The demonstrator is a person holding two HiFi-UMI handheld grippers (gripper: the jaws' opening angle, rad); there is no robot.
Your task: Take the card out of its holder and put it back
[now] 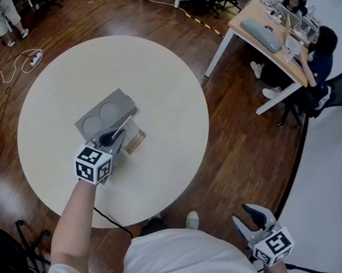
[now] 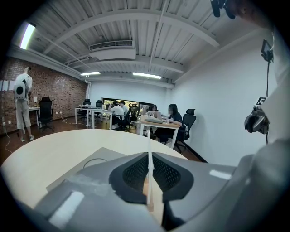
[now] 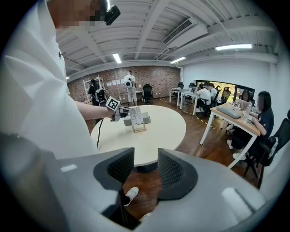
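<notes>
left gripper [image 2: 148, 176] jaws pinching card [image 2: 148, 142] edge-on, kept upright to suit the slot | card at wooden holder [image 1: 135, 142], table [image 1: 162, 71] centre | right gripper [image 3: 146, 174] jaws spread, empty, parked lower right, likely unneeded

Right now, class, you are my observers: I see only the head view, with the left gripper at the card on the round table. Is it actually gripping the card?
Observer: Yes. The left gripper view shows the left gripper shut on the white card, which sits edge-on between its pads.
Operator: Is it lifted out yet?
Observer: Seemingly not. In the right gripper view it stands upright with its lower edge at the wooden holder.
Operator: And the other gripper?
Observer: Its own view shows the right gripper open and empty, held over the wood floor and a white shoe.
</notes>
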